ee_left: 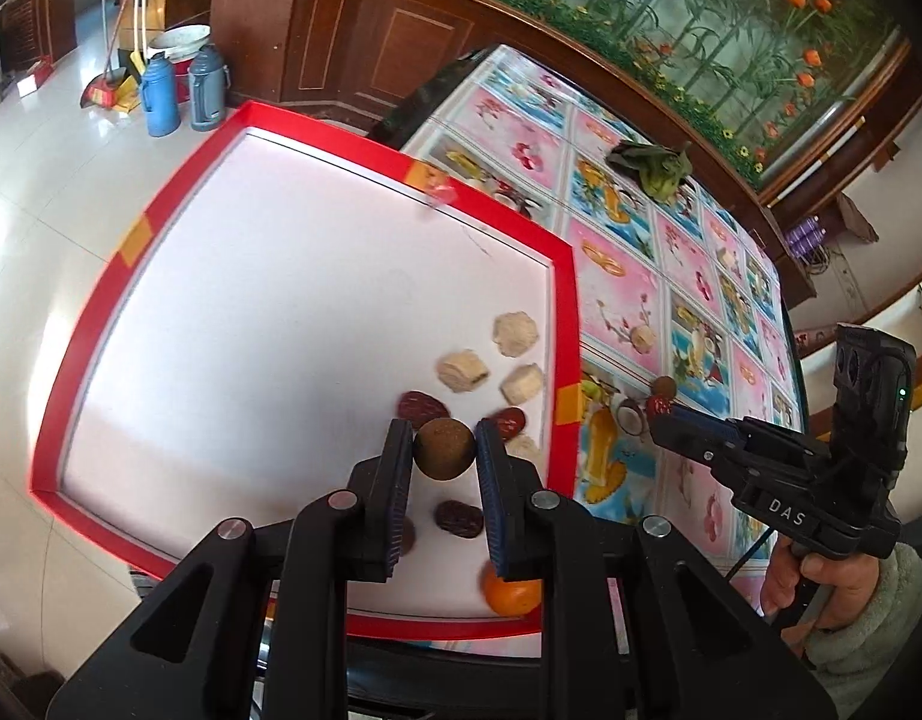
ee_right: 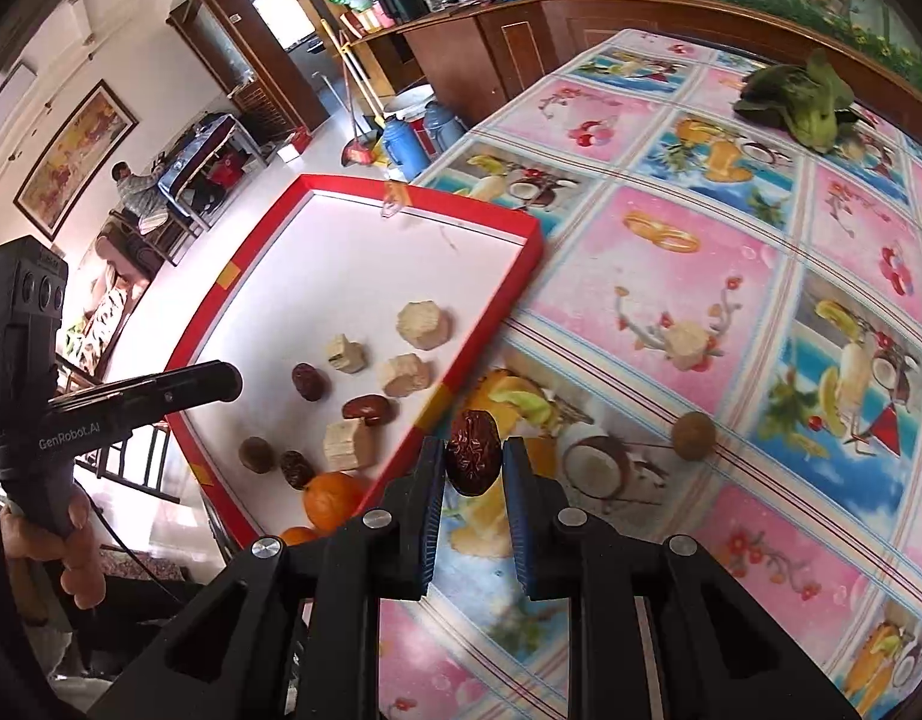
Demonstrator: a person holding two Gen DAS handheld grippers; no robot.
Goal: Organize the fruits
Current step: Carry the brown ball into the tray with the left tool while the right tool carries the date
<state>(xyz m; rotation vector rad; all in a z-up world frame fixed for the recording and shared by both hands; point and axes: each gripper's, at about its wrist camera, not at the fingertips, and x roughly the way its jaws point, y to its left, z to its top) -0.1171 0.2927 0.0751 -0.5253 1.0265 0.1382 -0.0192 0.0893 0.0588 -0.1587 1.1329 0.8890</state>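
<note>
Fingers of both grippers are clamped on fruit: we carry two pieces toward the red tray (ee_left: 571,324).

Our left gripper (ee_left: 444,450) pinches a round brown fruit (ee_left: 444,450) already above the tray's white floor, so it sits nearer the drop. Our right gripper (ee_right: 474,456) grips a wrinkled red date (ee_right: 474,450), long axis upright between the pads, over the tablecloth (ee_right: 700,276) just right of the tray's rim.
</note>
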